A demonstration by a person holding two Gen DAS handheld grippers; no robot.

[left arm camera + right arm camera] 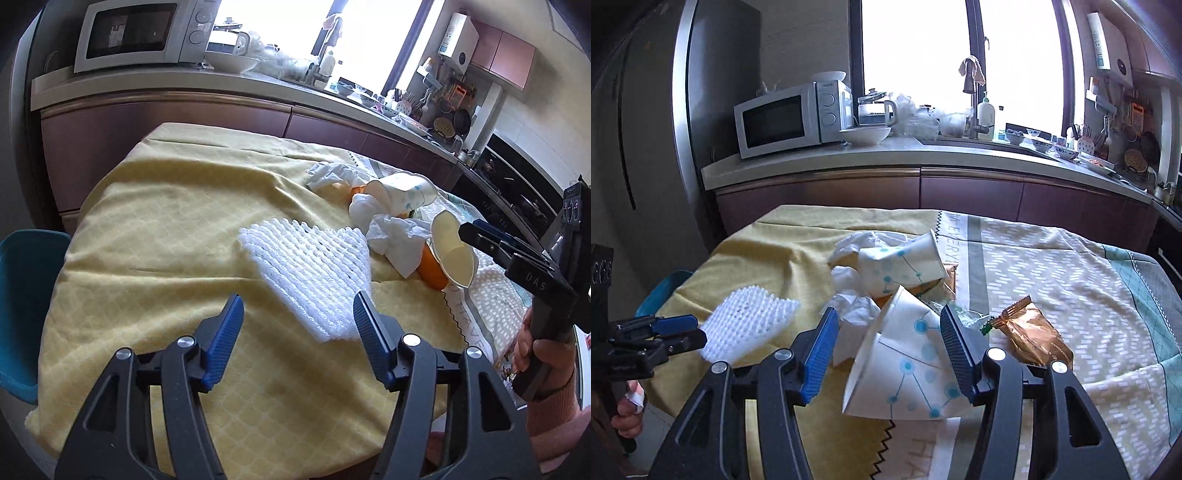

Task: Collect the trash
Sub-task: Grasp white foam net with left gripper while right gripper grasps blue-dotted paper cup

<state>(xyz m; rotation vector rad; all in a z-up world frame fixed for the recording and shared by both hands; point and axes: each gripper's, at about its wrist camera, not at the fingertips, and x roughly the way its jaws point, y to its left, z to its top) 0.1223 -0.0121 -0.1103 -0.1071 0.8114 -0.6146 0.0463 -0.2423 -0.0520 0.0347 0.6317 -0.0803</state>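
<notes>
Both grippers tilt down over the table (155,206), jaws apart and empty: left gripper (298,325) just short of the one foam net (306,266), right gripper (889,341) straddling the nearer of two paper cups (908,354), untouched; beside it one gold wrapper (1034,339)

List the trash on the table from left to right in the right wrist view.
Foam net → crumpled tissue → flattened paper cup → gold wrapper.

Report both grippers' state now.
Left gripper: open, holding nothing, foam net ahead.
Right gripper: open around a paper cup, not gripping.
</notes>
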